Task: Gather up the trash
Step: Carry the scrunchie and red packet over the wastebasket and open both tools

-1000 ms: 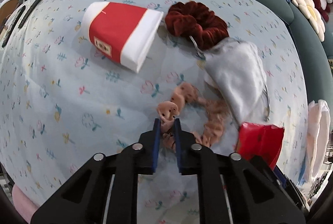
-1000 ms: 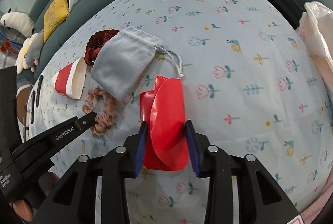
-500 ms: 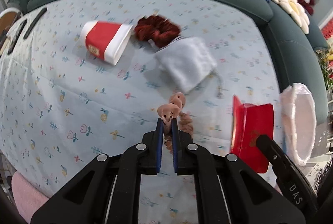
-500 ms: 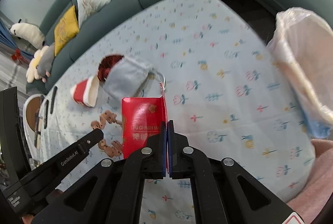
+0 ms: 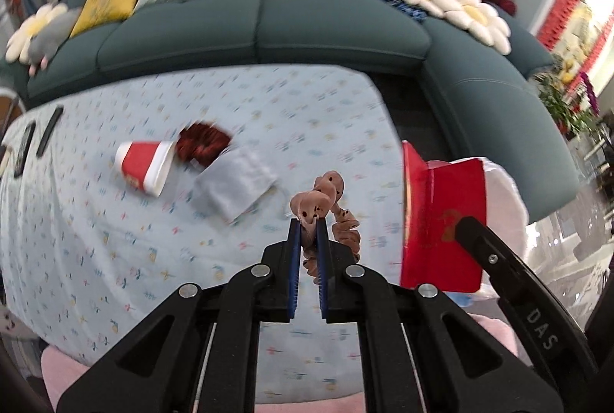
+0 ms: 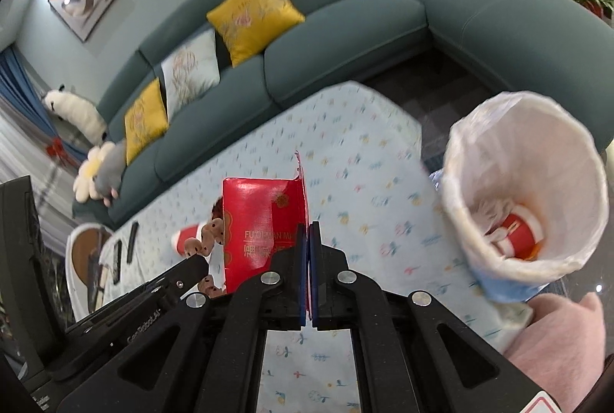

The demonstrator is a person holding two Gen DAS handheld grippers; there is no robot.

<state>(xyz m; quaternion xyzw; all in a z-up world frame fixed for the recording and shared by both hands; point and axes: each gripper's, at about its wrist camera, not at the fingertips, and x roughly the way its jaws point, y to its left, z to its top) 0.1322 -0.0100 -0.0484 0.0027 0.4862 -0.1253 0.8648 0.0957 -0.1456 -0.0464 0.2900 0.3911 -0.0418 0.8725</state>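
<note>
My left gripper is shut on a pink-brown scrunchie that dangles above the flowered tablecloth. My right gripper is shut on the edge of a flat red envelope, held up in the air; the same red envelope shows at the right of the left wrist view. A bin with a white liner stands off the table's right end, with red and white trash inside. A red and white paper cup lies on its side on the table.
A dark red scrunchie and a grey drawstring pouch lie beside the cup. Two dark remotes rest at the table's left end. A teal corner sofa with cushions wraps behind. Something pink sits under the bin.
Both grippers have risen from the table, the left with the pink-brown scrunchie, the right with the red envelope. The right jaws closed flat on the envelope. The bin has come into fuller view.
</note>
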